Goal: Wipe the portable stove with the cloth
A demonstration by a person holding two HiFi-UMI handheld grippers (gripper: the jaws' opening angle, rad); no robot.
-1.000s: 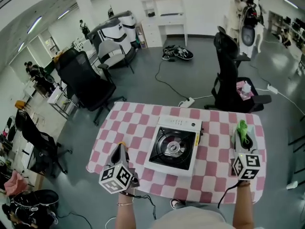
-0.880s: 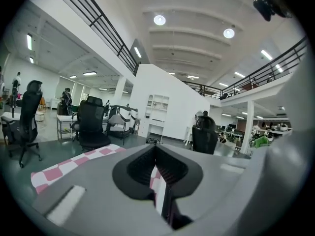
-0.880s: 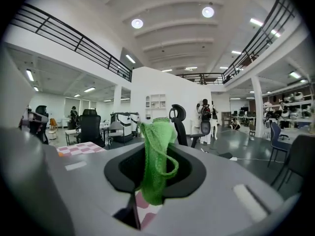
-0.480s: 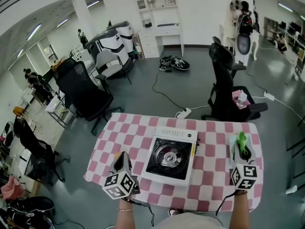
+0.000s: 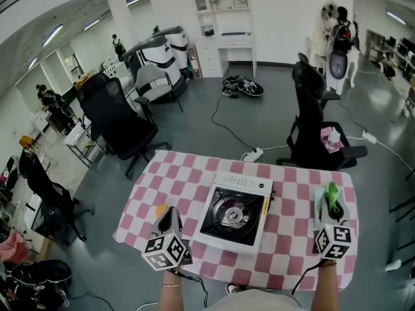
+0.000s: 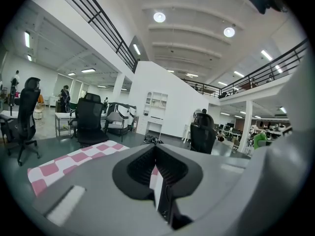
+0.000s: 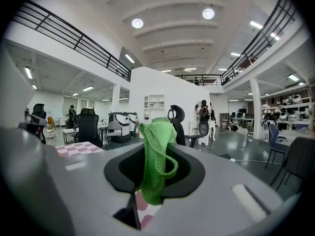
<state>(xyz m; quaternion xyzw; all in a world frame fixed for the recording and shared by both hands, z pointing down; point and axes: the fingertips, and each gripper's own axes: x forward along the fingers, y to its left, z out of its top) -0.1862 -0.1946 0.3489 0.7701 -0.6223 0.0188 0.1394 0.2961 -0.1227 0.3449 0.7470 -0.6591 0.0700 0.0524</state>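
Note:
The portable stove [image 5: 234,210], white with a black burner top, sits in the middle of the pink checked table [image 5: 188,173]. A bright green cloth [image 7: 156,154] hangs pinched in my right gripper [image 5: 332,201], which hovers over the table's right side, apart from the stove; the cloth [image 5: 332,194] shows as a green tuft at its tip. My left gripper [image 5: 168,222] is shut with nothing in it, over the table's front left, left of the stove. Both point away from me, level.
A black office chair [image 5: 314,118] stands just behind the table's far right corner, another chair [image 5: 120,118] beyond the far left. A white power strip [image 5: 254,154] and cables lie on the floor behind the table. People stand far off.
The head view has shifted slightly; the table and stove sit a little differently in frame. Both grippers hold about the same places beside the stove, the cloth still held.

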